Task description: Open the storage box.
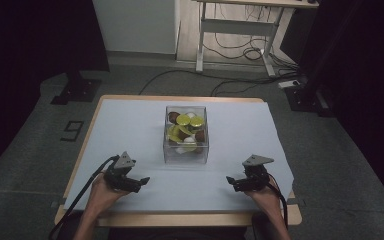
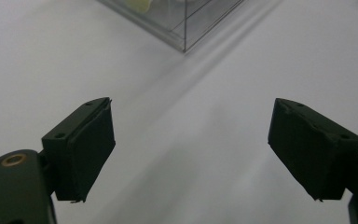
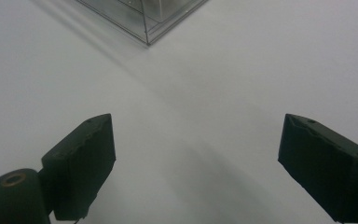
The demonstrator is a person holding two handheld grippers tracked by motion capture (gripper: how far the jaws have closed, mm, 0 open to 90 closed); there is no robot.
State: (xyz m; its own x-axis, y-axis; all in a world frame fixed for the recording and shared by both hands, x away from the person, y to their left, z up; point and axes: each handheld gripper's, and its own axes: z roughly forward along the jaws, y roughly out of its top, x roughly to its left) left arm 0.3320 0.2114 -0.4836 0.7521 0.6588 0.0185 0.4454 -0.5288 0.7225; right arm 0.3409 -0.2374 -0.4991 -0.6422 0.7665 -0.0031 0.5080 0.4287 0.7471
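Left gripper (image 1: 141, 180) and right gripper (image 1: 231, 180) rest wide apart, empty. Clear square plastic box (image 1: 185, 146) of yellow-green, brown and white discs (image 1: 183, 120) stands ahead, between them. Risk: jaws clip the thin wall, shoving or tipping the box.

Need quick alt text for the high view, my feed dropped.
A clear box of yellow-green, brown and white pieces sits mid-table on a pale sheet. The left tongs and right tongs rest open near the front edge, one either side.
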